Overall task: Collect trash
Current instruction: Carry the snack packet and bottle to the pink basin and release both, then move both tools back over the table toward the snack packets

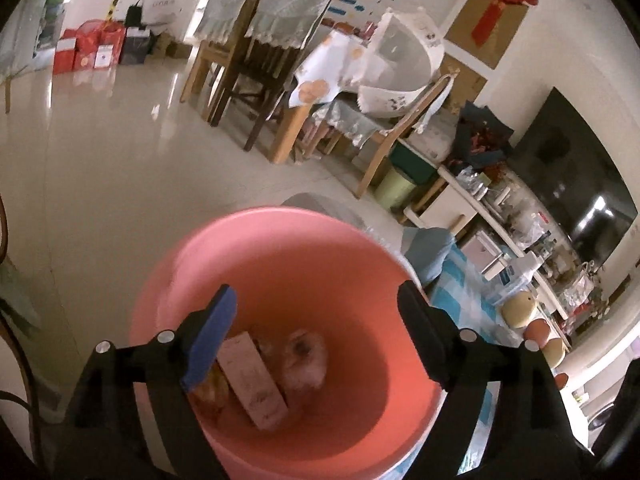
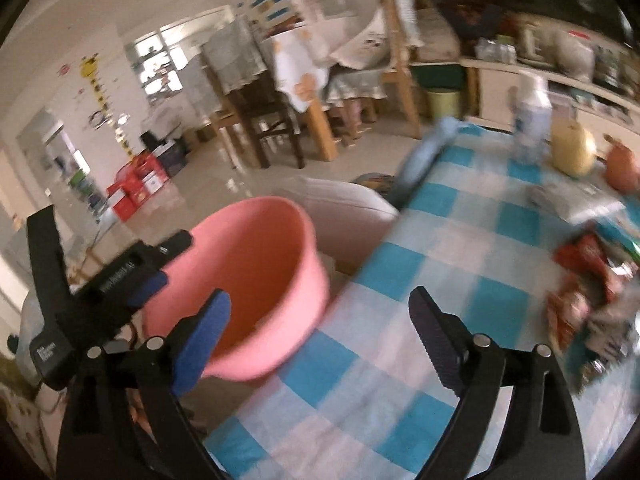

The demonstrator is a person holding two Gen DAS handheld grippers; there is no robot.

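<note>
- Left wrist view: left gripper (image 1: 316,328) spread wide, empty, over pink bucket (image 1: 256,240), lower centre; small carton (image 1: 254,384) and crumpled scraps (image 1: 304,360) already inside.
- Right wrist view: right gripper (image 2: 320,332) wide, empty; wrappers (image 2: 592,300) remaining on checked tablecloth (image 2: 440,264), right edge.

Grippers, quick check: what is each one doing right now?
Left gripper: open, empty, above the round pink plastic bucket.
Right gripper: open, empty, over the blue-and-white checked tablecloth.
</note>
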